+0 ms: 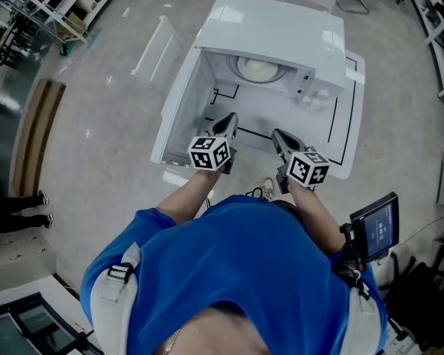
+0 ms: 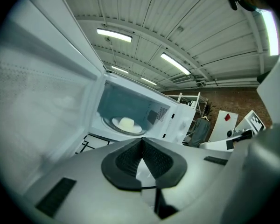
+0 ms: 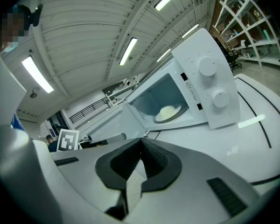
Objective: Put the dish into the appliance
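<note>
In the head view the pale round dish (image 1: 259,68) is sitting inside the boxy white microwave oven (image 1: 281,28), whose white door (image 1: 179,113) is hanging open at the oven's left. The left gripper view is showing the left gripper (image 2: 142,141) with jaws pressed together on nothing before the oven. The right gripper view is showing the right gripper (image 3: 140,141) likewise, so shoving that door hard risks jolting the dish.
</note>
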A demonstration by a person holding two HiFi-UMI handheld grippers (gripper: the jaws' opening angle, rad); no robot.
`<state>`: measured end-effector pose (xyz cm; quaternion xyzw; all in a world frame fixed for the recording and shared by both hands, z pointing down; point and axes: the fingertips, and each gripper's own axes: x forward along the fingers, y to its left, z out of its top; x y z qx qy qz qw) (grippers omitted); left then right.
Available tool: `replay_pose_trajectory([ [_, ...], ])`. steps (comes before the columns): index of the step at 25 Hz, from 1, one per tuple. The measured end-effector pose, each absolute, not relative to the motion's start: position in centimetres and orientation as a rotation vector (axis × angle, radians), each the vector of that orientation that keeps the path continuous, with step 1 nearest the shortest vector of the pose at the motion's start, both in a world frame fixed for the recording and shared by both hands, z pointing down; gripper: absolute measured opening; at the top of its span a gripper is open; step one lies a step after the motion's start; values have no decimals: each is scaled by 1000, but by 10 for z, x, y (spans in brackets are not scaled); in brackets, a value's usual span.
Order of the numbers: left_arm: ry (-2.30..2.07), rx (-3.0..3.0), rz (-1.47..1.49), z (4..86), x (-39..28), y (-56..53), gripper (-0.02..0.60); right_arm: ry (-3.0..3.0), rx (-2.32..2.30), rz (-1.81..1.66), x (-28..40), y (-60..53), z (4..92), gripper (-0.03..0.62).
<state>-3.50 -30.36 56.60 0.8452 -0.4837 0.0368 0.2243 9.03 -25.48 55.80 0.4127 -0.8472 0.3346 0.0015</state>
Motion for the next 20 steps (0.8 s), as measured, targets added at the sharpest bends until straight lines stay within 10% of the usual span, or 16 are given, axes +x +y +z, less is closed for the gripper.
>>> replay_pose_trajectory([
  [20,-1242,2445,47,542,-50,-243,8,-2683,1299,1031,48,-218,548,2],
])
